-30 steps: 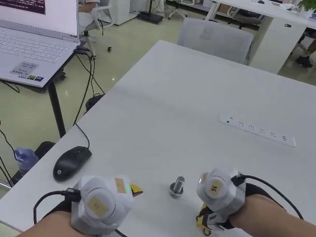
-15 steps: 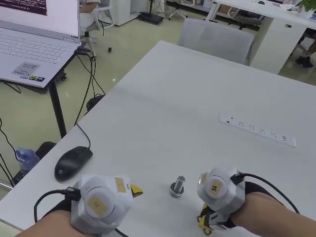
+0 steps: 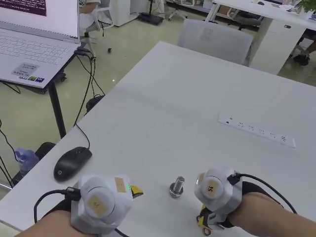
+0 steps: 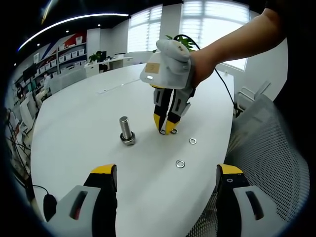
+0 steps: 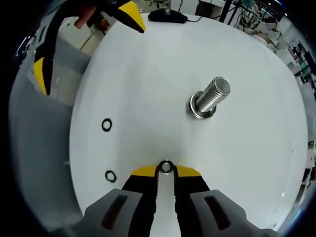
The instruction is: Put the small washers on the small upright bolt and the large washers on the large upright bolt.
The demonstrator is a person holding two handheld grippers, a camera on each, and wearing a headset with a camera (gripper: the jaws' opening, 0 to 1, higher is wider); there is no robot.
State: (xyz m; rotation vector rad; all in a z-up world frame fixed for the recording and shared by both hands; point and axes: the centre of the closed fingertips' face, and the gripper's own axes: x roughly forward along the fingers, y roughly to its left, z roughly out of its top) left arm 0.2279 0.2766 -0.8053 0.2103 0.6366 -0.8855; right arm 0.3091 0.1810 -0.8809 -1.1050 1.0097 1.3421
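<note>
One steel bolt (image 3: pixel 177 186) stands upright on the white table (image 3: pixel 187 98), between my two grippers. My right gripper (image 5: pixel 167 170) points down at the table beside the bolt (image 5: pixel 210 97), its jaws shut on a small washer (image 5: pixel 167 166) lying at their tips. Two more washers (image 5: pixel 106 124) (image 5: pixel 110 176) lie flat to its left. In the left gripper view my left gripper (image 4: pixel 167 172) is open wide and low over the table, facing the bolt (image 4: pixel 127 131), the right gripper (image 4: pixel 167 129) and two loose washers (image 4: pixel 192 141) (image 4: pixel 180 163).
A black mouse (image 3: pixel 71 162) lies at the table's left edge. A white power strip (image 3: pixel 256 129) lies further back on the right. An open laptop (image 3: pixel 29 44) sits on a stand to the left, and a grey chair (image 3: pixel 212 39) stands at the far end.
My right gripper has edged slightly left, toward the bolt. The left gripper and the bolt have stayed put.
</note>
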